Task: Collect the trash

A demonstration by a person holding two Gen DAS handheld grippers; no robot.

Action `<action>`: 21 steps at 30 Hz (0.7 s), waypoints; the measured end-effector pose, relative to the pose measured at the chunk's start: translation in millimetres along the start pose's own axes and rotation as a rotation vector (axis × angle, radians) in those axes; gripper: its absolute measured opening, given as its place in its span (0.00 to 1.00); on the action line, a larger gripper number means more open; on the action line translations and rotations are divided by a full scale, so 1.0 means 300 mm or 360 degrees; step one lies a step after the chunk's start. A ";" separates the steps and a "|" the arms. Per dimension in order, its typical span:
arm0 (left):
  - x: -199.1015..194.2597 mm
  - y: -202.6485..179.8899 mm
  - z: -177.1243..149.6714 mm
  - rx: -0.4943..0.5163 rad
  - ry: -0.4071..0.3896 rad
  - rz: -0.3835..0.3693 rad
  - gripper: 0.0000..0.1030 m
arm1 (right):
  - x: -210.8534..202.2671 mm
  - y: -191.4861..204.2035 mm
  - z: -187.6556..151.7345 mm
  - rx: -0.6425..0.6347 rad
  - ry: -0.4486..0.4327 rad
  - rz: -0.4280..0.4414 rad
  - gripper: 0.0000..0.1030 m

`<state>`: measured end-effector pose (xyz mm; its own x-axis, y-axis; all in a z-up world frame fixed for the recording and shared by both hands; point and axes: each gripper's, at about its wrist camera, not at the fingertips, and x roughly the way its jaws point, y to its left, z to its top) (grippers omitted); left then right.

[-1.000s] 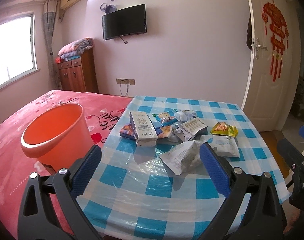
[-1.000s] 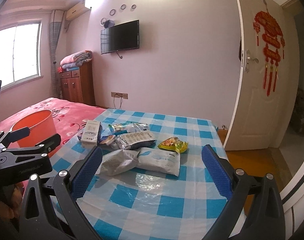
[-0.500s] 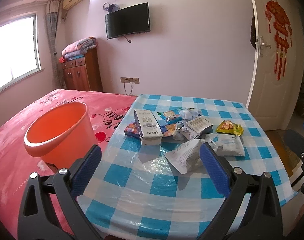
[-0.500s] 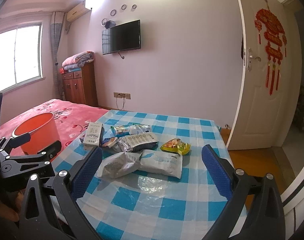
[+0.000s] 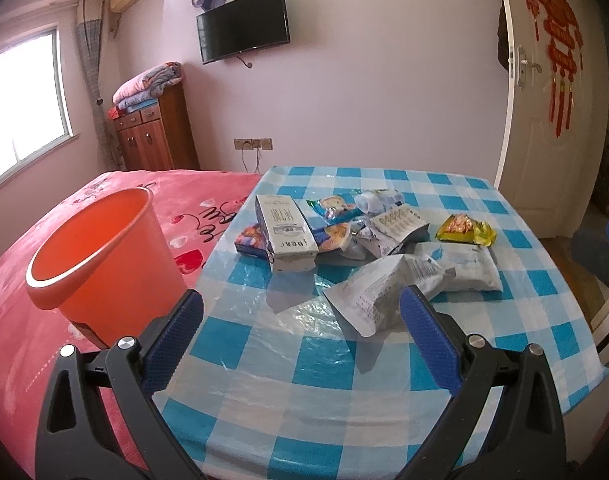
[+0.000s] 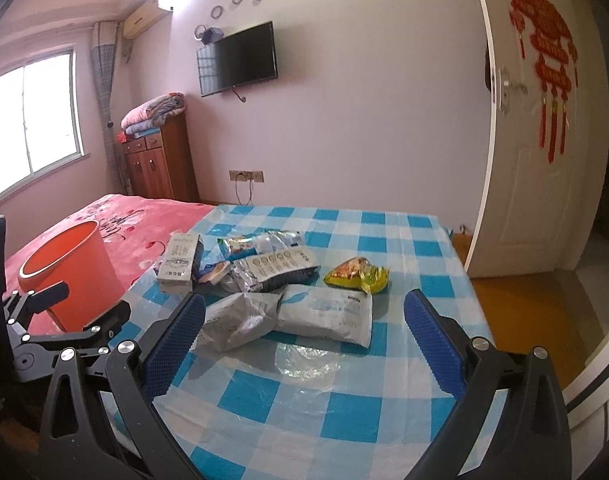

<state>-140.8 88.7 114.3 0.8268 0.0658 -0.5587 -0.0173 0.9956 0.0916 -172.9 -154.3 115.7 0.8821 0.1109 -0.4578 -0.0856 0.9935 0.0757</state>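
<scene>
Both grippers, left (image 5: pixel 300 316) and right (image 6: pixel 304 316), hovered with jaws wide and empty before the wrappers (image 5: pixel 364 236) heaped mid-worktop (image 5: pixel 324 364) (nothing collected yet); next, I judged, one must pinch the nearest grey packet (image 6: pixel 236 320) for the orange bucket (image 5: pixel 100 256) on the bed

Likely a home bedroom: bed (image 5: pixel 84 200), wall television (image 5: pixel 243 24), wooden dresser (image 5: pixel 156 132).
</scene>
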 end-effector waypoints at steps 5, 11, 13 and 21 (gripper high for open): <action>0.065 -0.019 -0.012 0.0007 0.0060 -0.0015 0.96 | 0.063 -0.035 -0.022 0.0023 0.0057 -0.0032 0.96; 0.118 -0.041 -0.021 0.0023 0.0075 -0.0056 0.96 | 0.117 -0.057 -0.040 0.0022 0.0103 -0.0060 0.96; 0.134 -0.051 -0.025 0.0039 0.0082 -0.0065 0.96 | 0.141 -0.065 -0.048 0.0021 0.0128 -0.0063 0.96; 0.203 -0.068 -0.054 0.0078 0.0128 -0.0302 0.96 | 0.247 -0.126 -0.099 0.0080 0.0293 -0.0048 0.96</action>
<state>-99.3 73.5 65.2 0.7650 -0.1154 -0.6336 0.1634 0.9864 0.0176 -118.2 -182.8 52.6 0.7838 0.0886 -0.6147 -0.0331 0.9943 0.1011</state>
